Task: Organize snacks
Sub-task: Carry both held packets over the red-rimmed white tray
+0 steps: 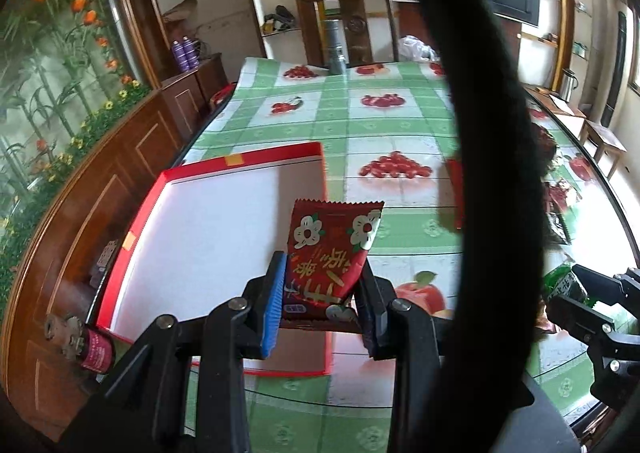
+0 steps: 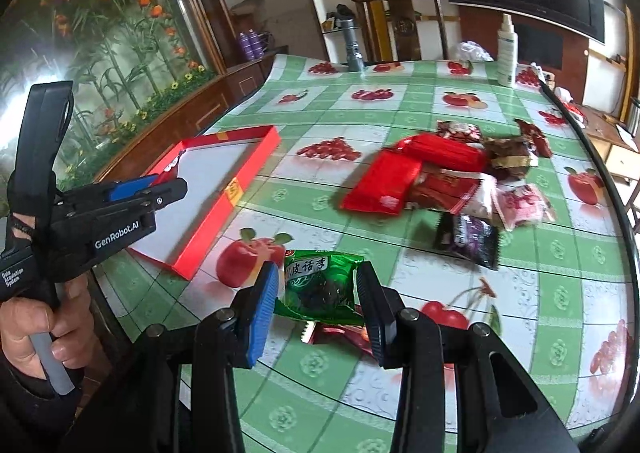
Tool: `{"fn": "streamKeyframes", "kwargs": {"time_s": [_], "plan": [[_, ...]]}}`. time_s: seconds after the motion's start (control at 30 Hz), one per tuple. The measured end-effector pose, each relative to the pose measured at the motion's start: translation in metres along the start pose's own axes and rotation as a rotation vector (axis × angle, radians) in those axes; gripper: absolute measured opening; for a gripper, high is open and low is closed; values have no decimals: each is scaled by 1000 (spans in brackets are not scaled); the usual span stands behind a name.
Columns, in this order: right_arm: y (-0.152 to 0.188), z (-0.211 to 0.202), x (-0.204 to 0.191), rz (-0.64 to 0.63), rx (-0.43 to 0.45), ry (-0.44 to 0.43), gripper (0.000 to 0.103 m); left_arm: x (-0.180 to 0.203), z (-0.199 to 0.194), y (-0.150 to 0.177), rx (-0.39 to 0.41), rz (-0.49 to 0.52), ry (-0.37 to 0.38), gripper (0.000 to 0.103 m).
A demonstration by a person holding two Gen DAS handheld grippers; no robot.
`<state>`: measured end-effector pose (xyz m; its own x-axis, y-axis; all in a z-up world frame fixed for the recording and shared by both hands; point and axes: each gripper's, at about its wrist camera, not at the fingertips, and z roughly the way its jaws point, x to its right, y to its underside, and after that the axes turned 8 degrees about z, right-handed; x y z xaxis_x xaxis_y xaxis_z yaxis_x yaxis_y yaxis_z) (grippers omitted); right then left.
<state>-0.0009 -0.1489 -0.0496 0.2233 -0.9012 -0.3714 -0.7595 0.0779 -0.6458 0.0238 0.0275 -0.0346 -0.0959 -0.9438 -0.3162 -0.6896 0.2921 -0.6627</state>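
My left gripper (image 1: pixel 322 281) is shut on a dark red snack packet with white flowers (image 1: pixel 334 249) and holds it over the right edge of the red tray with a white floor (image 1: pixel 208 221). My right gripper (image 2: pixel 318 285) is shut on a green snack packet (image 2: pixel 320 281) and holds it above the table, right of the red tray (image 2: pixel 224 181). The left gripper also shows in the right wrist view (image 2: pixel 176 187), over the tray. A pile of red, brown, pink and purple snack packets (image 2: pixel 440 177) lies on the table to the right.
The table has a green checked cloth with fruit prints (image 2: pixel 360 117). A grey flashlight (image 2: pixel 354 53) and a white spray bottle (image 2: pixel 507 53) stand at its far edge. A wooden chair (image 2: pixel 404 17) stands behind. A black strap (image 1: pixel 480 133) hangs across the left wrist view. A small red packet (image 2: pixel 344 335) lies under my right gripper.
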Motion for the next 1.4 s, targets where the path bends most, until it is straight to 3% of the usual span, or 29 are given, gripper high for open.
{"fn": "streamKeyframes", "kwargs": {"time_s": [0.53, 0.93, 1.2, 1.4], "plan": [[-9, 30, -61, -117, -35, -86, 40, -74, -11, 15, -55, -109, -48, 34], [-10, 43, -78, -153, -56, -101, 40, -99, -8, 19, -70, -151, -65, 34], [-22, 63, -103, -192, -58, -150, 40, -127, 6, 20, -81, -191, -105, 34], [-31, 98, -138, -247, -82, -208, 40, -162, 33, 29, -137, -253, -166, 34]]}}
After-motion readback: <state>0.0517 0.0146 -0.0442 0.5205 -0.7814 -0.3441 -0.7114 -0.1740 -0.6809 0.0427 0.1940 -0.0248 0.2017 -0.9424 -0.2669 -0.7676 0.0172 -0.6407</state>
